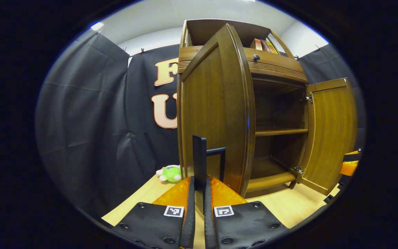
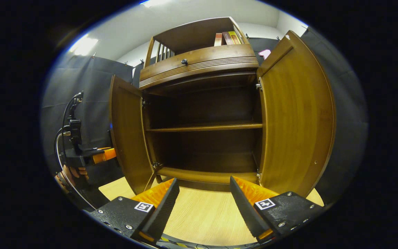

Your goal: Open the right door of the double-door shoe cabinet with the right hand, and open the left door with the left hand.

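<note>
A: Nearest in the left gripper view, at six o'clock, is the left tool (image 1: 199, 183), its two fingers pressed together on the dark handle (image 1: 199, 160) of the left door.

B: And the left door (image 1: 216, 114) itself?

A: Swung out toward us, edge-on at twelve o'clock above the tool. The shoe cabinet (image 1: 275, 69) stands behind it with shelves bare. At three o'clock the right door (image 1: 330, 131) hangs wide open, and the other tool (image 1: 349, 164) peeks in just beside it. A green plush toy (image 1: 169, 173) lies on the wooden floor (image 1: 288, 204) at about seven o'clock, by the cabinet's side.

B: Now the right gripper view?

A: Closest, at six o'clock, the right tool (image 2: 204, 197), fingers spread well apart and gripping nothing, over the floor (image 2: 202, 214). Straight ahead at twelve o'clock is the shoe cabinet (image 2: 199, 62), both doors open: right door (image 2: 295, 117) at three o'clock, left door (image 2: 126, 135) at nine.

B: Anything else?

A: Books (image 2: 226, 38) on the top shelf at twelve o'clock. At eight o'clock the left tool (image 2: 104, 155) touches the left door's outer face, with a hand (image 2: 74, 172) holding it.
</note>
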Demonstrator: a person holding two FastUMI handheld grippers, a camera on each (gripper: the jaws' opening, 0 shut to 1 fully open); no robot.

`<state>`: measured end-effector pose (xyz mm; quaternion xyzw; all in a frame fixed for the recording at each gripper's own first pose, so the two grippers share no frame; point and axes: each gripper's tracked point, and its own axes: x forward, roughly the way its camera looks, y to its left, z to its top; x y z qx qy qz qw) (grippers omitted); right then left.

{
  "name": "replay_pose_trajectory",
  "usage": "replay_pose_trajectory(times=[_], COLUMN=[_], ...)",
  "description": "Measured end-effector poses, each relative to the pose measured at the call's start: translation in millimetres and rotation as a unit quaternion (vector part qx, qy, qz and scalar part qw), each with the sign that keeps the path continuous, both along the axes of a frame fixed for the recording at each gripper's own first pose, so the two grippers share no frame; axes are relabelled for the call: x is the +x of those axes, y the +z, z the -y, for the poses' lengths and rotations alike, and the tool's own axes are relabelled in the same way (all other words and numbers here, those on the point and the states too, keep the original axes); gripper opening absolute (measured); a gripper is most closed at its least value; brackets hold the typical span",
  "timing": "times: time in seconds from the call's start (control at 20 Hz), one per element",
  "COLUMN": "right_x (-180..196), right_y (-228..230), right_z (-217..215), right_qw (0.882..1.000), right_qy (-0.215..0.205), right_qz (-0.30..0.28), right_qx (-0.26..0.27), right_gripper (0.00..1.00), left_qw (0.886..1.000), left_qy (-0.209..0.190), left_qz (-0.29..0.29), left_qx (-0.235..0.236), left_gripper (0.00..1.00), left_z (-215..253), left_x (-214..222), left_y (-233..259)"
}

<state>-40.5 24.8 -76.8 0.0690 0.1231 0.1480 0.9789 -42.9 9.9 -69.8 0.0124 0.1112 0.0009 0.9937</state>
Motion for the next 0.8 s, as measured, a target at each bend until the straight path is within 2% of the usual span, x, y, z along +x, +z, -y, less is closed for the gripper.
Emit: replay_pose_trajectory(times=[0.4, 0.5, 0.75, 0.8], right_x=[6, 6, 7, 6], right_y=[3, 3, -2, -1], right_z=[-21, -31, -59, -67], right_qw=[1.0, 1.0, 0.999, 0.999], right_qy=[-0.026, -0.029, -0.037, -0.037], right_qz=[0.01, 0.009, 0.007, 0.008], right_qx=[0.004, 0.007, 0.013, 0.017], right_gripper=[0.91, 0.91, 0.91, 0.91], left_qw=[0.999, 0.999, 0.996, 0.996], left_qy=[-0.012, -0.034, -0.077, -0.085], left_qz=[0.011, 0.014, 0.019, 0.019], left_qx=[-0.046, -0.039, -0.038, -0.036], left_gripper=[0.13, 0.09, 0.07, 0.0], left_z=[-74, -85, -107, -110], left_x=[-4, -4, 2, 3], left_y=[5, 6, 6, 5])
